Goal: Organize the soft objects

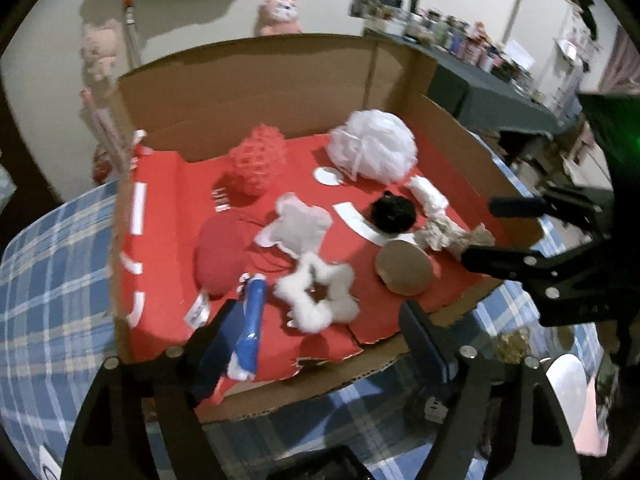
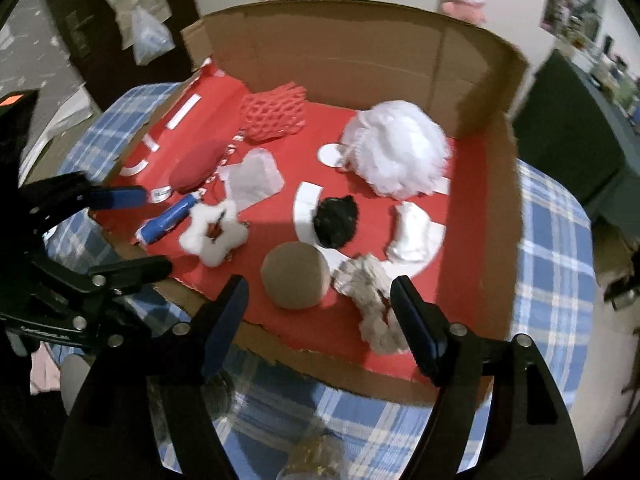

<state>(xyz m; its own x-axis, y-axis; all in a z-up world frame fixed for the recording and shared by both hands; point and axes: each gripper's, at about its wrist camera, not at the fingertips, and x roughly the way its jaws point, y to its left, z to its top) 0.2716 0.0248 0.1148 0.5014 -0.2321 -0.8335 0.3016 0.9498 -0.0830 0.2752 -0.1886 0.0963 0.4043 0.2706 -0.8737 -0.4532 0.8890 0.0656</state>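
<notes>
A blue plaid cloth (image 1: 48, 240) covers the table; pale walls stand behind. The cardboard box (image 1: 280, 80), red-lined, holds the soft objects. The blue roll (image 1: 250, 320) lies near the box's front edge, long axis running front to back. Left gripper (image 1: 316, 352) and right gripper (image 2: 320, 320) both gape, apparently holding nothing.

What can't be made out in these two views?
- Blue tube: left wrist view, its near end is hidden behind the left gripper's finger; the label is blurred.
- Rope toy: right wrist view, its near end sits behind the right gripper's finger.
- Small tag by the red cushion: print too small.
- Shelf items: left wrist view, blurred and tiny.
</notes>
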